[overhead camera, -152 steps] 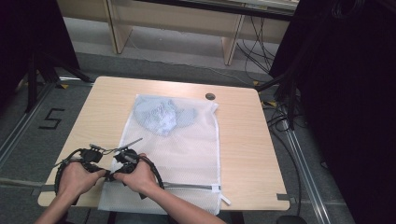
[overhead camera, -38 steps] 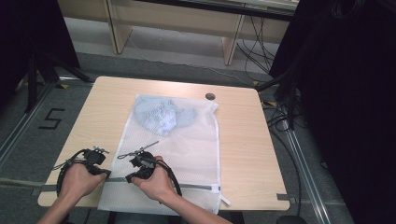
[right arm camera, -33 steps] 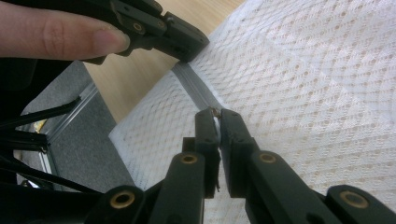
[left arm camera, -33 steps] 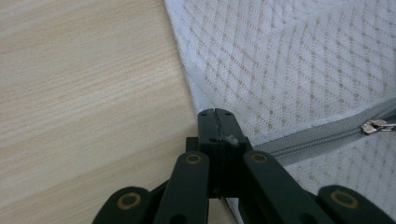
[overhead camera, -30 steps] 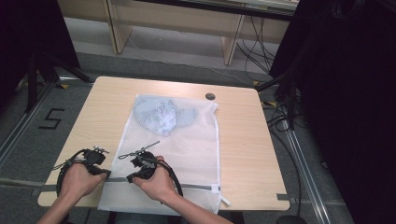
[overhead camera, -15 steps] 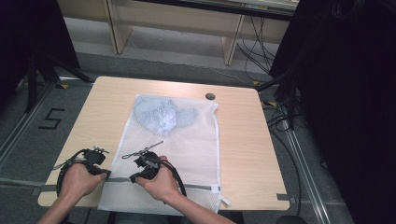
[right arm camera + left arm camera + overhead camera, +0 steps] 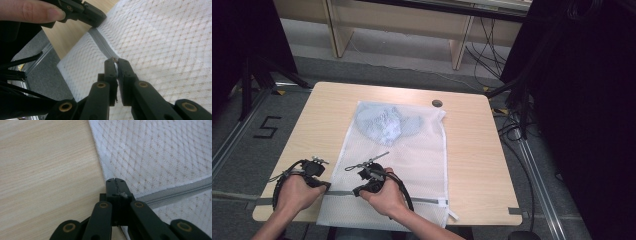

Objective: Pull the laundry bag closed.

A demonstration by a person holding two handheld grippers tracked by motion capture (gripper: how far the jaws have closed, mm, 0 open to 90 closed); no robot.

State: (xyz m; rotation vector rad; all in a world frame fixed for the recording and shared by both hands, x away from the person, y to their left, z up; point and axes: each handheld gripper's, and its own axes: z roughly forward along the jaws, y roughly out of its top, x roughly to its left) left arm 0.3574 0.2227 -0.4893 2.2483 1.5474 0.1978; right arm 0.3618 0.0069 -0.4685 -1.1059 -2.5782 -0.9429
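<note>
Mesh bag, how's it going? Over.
Left tongs shut on bag edge by zipper. Right tongs shut on zipper pull. Nothing blocking.

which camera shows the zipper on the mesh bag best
The left gripper view: the zipper shows sharp and close, teeth visible, running from the shut left gripper. The right gripper view shows a short stretch; the high view, a thin grey line.

Light wood-grain rectangular counter (image 7: 472, 150) with rounded corners and a small round dark cable hole (image 7: 437, 103) near the far edge. Grey carpeted floor (image 7: 377, 62) around it, marked with a black taped numeral five (image 7: 267, 128) at left. Pale wooden shelving unit (image 7: 397, 25) beyond, on upright panels. Black curtains (image 7: 582, 100) at right and far left. Loose black cables (image 7: 512, 125) on the floor at right. Metal floor rails (image 7: 537, 175) alongside. Even, soft light.
</note>
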